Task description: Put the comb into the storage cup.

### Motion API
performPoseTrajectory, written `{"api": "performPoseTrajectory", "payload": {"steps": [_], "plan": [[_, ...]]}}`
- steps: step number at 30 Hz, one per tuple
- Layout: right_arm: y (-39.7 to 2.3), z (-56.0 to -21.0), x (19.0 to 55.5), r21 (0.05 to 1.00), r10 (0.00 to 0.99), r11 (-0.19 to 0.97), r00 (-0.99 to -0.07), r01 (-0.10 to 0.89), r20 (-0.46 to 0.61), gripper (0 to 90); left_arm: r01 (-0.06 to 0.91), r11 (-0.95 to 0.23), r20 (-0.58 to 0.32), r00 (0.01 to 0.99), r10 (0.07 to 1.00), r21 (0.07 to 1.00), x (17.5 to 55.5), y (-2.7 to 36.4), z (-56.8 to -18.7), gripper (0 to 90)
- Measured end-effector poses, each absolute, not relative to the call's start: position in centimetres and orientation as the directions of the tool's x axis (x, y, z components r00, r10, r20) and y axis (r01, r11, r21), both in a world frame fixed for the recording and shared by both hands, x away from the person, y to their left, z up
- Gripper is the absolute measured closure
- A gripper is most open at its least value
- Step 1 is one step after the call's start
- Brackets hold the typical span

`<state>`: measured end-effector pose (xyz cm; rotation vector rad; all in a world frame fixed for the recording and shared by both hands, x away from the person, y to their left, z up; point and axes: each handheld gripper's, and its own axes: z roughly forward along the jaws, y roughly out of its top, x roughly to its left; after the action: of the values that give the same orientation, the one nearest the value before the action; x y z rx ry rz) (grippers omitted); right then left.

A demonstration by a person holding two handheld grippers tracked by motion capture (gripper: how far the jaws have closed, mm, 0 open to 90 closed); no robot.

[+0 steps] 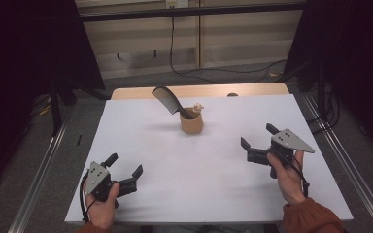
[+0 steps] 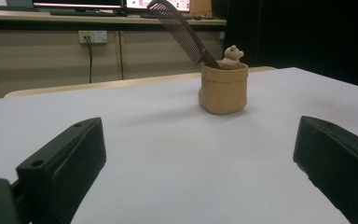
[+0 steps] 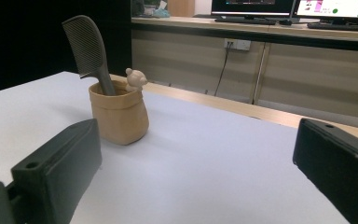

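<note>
Comb [image 1: 166,99] stands in the tan cup [image 1: 192,124], far middle of counter [image 1: 141,145], handle down so it stays up. Left tongs [image 1: 125,171] & right tongs [image 1: 257,141] both wide open, empty, near edge.

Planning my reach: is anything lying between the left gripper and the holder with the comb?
Nothing: bare white table runs from the open left gripper to the tan holder holding the comb, as the high view and left gripper view show.

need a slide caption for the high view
Two hand-held grippers, left and right, both open, rest apart on a white table facing a tan cup holding a dark comb.
</note>
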<state>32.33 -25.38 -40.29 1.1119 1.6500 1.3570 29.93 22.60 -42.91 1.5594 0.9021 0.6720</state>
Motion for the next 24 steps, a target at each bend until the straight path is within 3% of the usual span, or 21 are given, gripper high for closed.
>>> {"api": "performPoseTrajectory", "payload": {"steps": [24], "plan": [[-27.9,-41.1,28.1,0.985,0.952,0.048,-0.305,0.167,0.005,1.0,0.183,-0.030,-0.073,0.530,0.845,0.983,29.6,22.7,-42.7,2.4]]}}
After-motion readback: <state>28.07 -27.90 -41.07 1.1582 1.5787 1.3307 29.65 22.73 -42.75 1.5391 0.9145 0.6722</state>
